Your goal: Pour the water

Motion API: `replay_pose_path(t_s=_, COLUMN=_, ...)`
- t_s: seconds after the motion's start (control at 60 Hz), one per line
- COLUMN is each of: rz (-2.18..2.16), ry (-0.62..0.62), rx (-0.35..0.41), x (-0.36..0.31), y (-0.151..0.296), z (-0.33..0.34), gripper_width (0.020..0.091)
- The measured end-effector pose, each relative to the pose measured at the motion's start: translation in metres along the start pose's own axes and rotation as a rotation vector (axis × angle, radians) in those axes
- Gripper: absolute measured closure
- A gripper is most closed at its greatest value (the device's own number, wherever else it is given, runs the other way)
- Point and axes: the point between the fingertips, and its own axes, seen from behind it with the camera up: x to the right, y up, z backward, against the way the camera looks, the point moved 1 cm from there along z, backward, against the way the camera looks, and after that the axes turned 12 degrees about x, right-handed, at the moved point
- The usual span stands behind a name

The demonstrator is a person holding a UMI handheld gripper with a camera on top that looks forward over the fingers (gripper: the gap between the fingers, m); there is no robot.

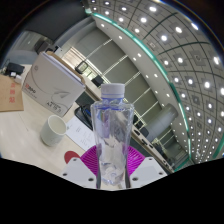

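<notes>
Office interior behind, tilted steeply: rows of round ceiling lights (165,40) sweeping across the upper right of the frame, dark glass partitions below them through the middle. Pale bench (25,120) filling the left and lower left, seen at a slant.

Clear plastic water bottle (111,135) standing upright in the lower centre of the frame, rising straight out from between the fingers of the gripper (110,168). Cap near the centre of the frame, crinkled transparent body below it, magenta pads (97,160) showing through and beside the lower part of the body. Both fingers pressed against the bottle's sides, no gap visible on either side: gripper pinching the bottle, lifted clear of the bench.

White paper cup (54,128) left of the bottle, on the bench, open mouth facing up, apart from the gripper and the bottle. Large white box-like device (55,82) beyond the cup, in the upper left of the frame, tilted with the view. Reddish-brown patch (9,92) at the far left edge, too small to identify.
</notes>
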Motion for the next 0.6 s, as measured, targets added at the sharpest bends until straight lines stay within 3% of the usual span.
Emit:
replay_pose_path(t_s=0.267, rz=0.613, ry=0.03, rx=0.086, x=-0.007, y=-0.002, z=-0.098, gripper_width=0.0779)
replay_pose_path(t_s=0.483, rz=1.043, ry=0.028, rx=0.186, x=-0.032, y=0.003, z=-0.128, gripper_width=0.0778)
replay_pose_path(t_s=0.6, rz=1.139, ry=0.025, rx=0.186, x=-0.037, y=0.004, z=-0.137, gripper_width=0.078)
